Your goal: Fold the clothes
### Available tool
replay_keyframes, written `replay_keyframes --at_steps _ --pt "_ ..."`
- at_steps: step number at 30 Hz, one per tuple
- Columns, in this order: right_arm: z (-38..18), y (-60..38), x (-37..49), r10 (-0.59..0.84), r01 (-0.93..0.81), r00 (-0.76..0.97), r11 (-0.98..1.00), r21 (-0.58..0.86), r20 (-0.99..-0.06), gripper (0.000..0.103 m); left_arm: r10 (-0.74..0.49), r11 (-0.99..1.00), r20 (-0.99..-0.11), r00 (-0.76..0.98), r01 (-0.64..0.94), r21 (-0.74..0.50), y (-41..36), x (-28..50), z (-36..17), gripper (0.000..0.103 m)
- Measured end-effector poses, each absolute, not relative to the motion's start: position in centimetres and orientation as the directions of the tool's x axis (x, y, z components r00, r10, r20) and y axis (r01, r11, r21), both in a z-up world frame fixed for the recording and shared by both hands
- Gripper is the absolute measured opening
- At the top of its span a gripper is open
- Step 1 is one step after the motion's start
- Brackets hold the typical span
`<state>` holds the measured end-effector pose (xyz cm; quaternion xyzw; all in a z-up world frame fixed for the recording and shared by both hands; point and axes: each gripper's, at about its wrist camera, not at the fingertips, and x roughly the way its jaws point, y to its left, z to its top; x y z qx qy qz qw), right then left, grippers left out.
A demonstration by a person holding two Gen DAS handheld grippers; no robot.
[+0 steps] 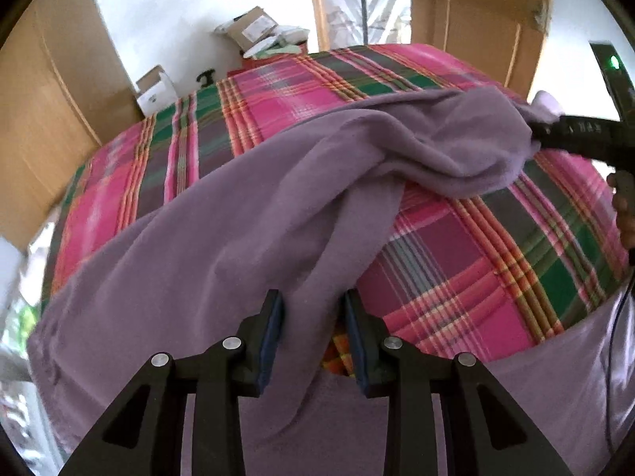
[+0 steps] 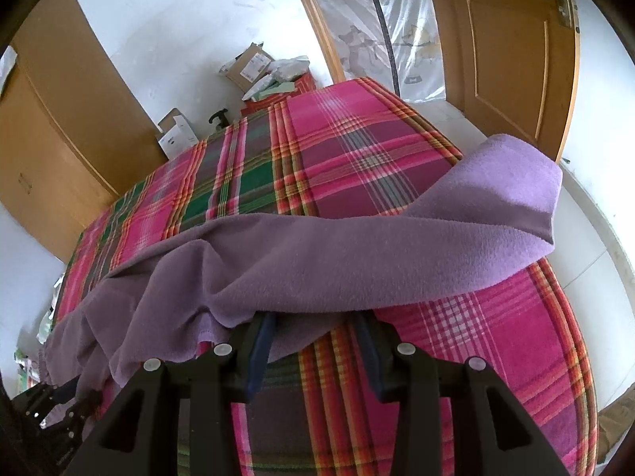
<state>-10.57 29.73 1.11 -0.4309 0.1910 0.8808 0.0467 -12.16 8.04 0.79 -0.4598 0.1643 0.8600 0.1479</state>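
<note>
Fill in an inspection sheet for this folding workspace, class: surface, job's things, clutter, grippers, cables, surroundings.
Surface: plaid bedcover, pink and green.
Job's things: purple fleece garment spread across the cover, partly lifted.
Clutter: nothing seen on the cover.
Grippers: left gripper has fabric between its fingers, which stand apart; right gripper is under a fabric edge, grip unclear.
Cables: thin dark cable at the right edge.
Surroundings: cardboard boxes by the wall, wooden door.

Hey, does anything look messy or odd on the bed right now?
The purple cloth is bunched and twisted across the plaid bedspread, one end draping off the bed's right edge. Cardboard boxes lie jumbled behind the bed.
</note>
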Motion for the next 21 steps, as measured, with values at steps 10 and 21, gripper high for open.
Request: replay_keyframes --at_steps 10,21 --pt "0.9 30.1 -11.3 -0.075 -0.258 -0.634 -0.918 0.302 -0.77 0.032 0.144 -0.919 -0.844 -0.517 -0.387 0.08 7.5 -12.9 0.8 0.032" --pt "2.5 31.3 -9.8 -0.059 -0.249 -0.659 -0.924 0.291 -0.749 0.009 0.257 -0.926 -0.836 -0.484 -0.37 -0.07 4.6 -12.6 2.6 0.008"
